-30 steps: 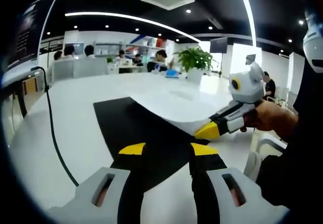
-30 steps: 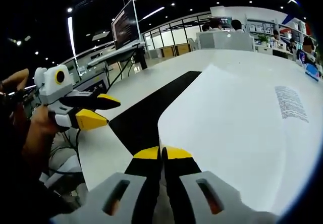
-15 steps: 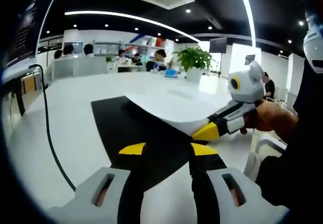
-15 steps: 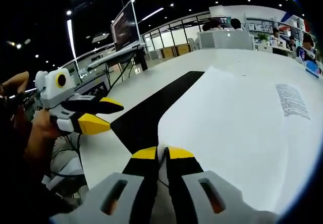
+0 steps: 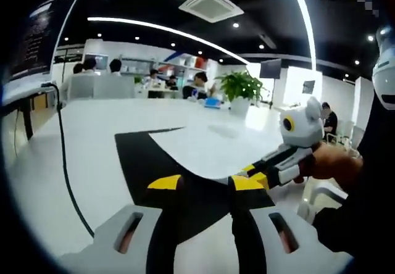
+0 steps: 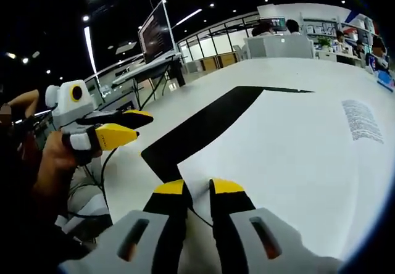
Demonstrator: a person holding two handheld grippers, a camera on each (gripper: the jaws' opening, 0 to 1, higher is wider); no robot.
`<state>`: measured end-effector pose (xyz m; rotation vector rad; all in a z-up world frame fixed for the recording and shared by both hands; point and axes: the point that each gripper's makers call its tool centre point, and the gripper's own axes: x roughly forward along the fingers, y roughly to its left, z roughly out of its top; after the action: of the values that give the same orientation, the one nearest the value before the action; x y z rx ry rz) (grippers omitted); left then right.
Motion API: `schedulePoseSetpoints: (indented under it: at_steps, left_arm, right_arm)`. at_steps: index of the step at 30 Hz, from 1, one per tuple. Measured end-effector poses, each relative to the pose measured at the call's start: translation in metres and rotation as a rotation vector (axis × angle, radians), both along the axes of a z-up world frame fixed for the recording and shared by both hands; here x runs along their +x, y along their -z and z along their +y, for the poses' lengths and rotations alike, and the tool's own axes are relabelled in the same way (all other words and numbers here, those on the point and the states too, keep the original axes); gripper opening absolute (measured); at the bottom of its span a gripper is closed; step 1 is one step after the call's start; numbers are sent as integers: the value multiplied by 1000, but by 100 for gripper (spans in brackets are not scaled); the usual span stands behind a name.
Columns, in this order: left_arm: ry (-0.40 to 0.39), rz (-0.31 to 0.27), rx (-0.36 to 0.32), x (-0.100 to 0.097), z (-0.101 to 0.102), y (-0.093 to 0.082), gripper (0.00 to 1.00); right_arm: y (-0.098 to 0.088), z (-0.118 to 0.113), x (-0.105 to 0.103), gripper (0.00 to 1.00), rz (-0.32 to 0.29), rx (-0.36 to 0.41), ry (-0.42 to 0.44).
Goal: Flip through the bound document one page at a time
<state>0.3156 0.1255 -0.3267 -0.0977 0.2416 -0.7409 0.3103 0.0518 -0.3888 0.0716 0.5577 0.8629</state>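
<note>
**Bound document flat on desk — both sets of fingers parted**

The bound document lies on the white desk, its top white page spread flat over a black cover that shows along one side. A small block of printed text sits near the page's far edge.

The right gripper rests at the near corner of the page — fingers released, a narrow gap between them, nothing clamped. A hand holds the left gripper beside the desk edge, well apart from the page; its fingers stand wide and empty. A potted plant stands farther back.
</note>
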Motion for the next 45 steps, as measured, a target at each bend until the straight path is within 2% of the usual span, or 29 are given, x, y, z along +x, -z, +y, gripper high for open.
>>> schedulePoseSetpoints:
  at_steps: [4, 8, 17, 24, 31, 36, 45]
  left_arm:
    - [1, 13, 28, 2, -2, 5, 32]
    - [38, 35, 3, -3, -12, 6, 32]
    - [46, 42, 14, -2, -14, 9, 32]
    - [63, 40, 27, 2, -20, 8, 32]
    - [74, 39, 40, 9, -25, 7, 33]
    - [105, 23, 72, 13, -37, 5, 33]
    - [170, -7, 69, 32, -66, -7, 33]
  right_arm:
    - [-1, 1, -2, 19, -3, 7, -7]
    - [-1, 2, -4, 21, -3, 13, -9]
    - [-3, 5, -8, 27, -2, 36, -25]
    - [-4, 6, -7, 29, 7, 44, -35]
    - [-6, 12, -14, 38, -6, 51, -71]
    - [-7, 13, -13, 39, 15, 65, -70]
    - [-7, 11, -14, 38, 19, 60, -64]
